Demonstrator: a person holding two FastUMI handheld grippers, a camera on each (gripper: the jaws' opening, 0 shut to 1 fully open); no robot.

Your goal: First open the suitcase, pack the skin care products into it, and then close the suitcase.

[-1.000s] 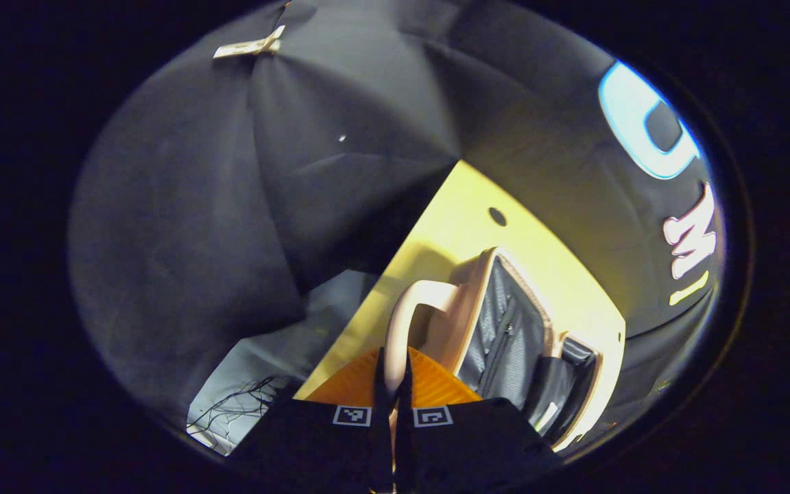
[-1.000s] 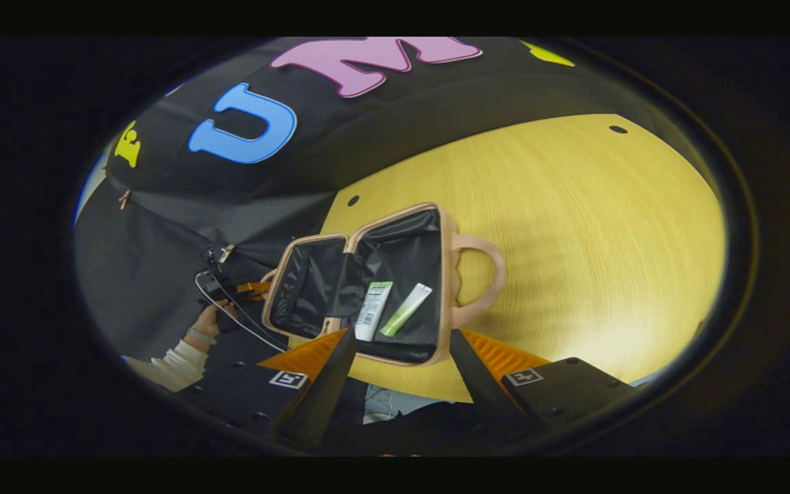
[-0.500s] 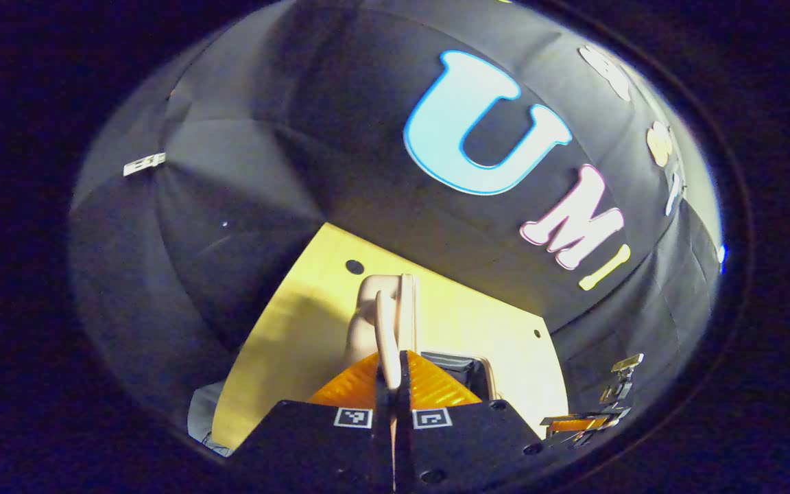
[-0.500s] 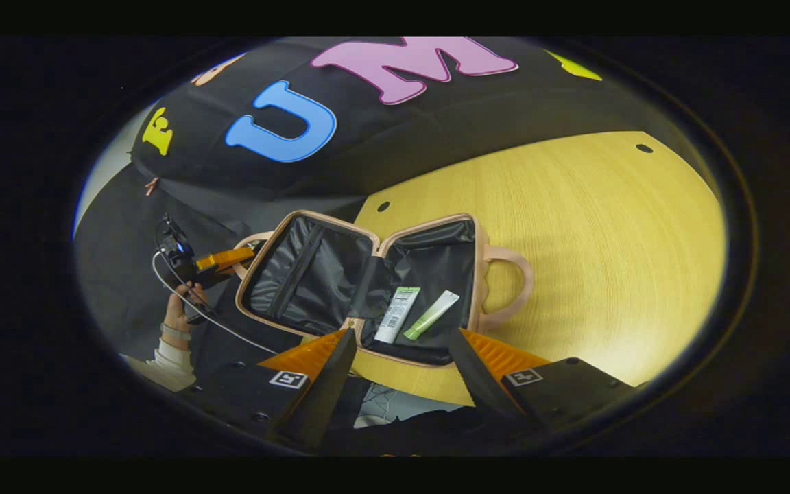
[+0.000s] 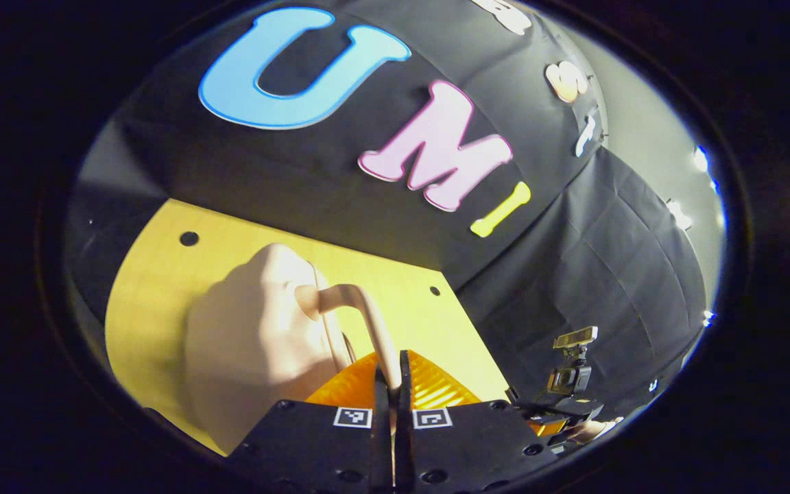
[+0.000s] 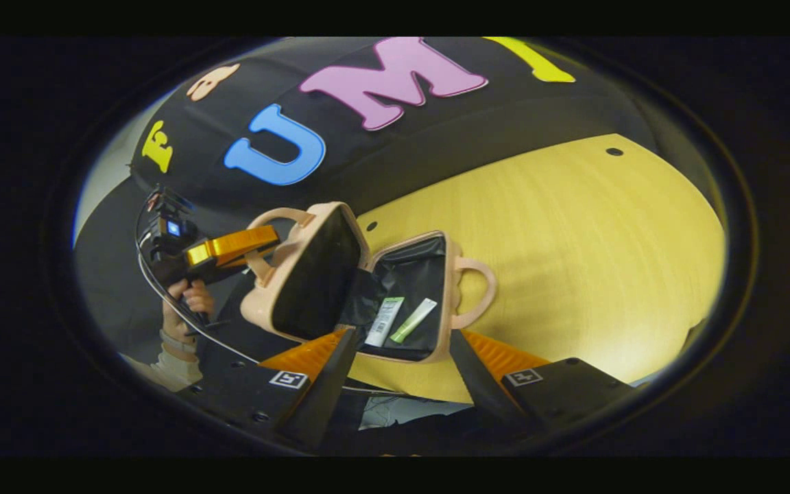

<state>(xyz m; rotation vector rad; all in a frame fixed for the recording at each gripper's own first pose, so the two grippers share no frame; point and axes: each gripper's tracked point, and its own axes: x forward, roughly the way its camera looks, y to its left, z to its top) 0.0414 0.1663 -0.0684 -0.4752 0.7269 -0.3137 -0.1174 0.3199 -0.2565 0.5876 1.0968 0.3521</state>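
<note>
Gripping lid handle point(image 5: 361, 309), left claw point(image 5: 393, 374), suitcase point(image 6: 429, 274) holding two tubes point(image 6: 398, 321), right claw point(image 6: 402, 357) wide.

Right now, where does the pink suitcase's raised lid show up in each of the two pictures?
Left gripper view: the lid sits lower left, its pink outer shell facing the camera, with the lid handle running down into the left gripper.
Right gripper view: the lid stands left of centre, half raised, dark lining showing.
Shared landmark: the yellow table beneath the suitcase.
</note>
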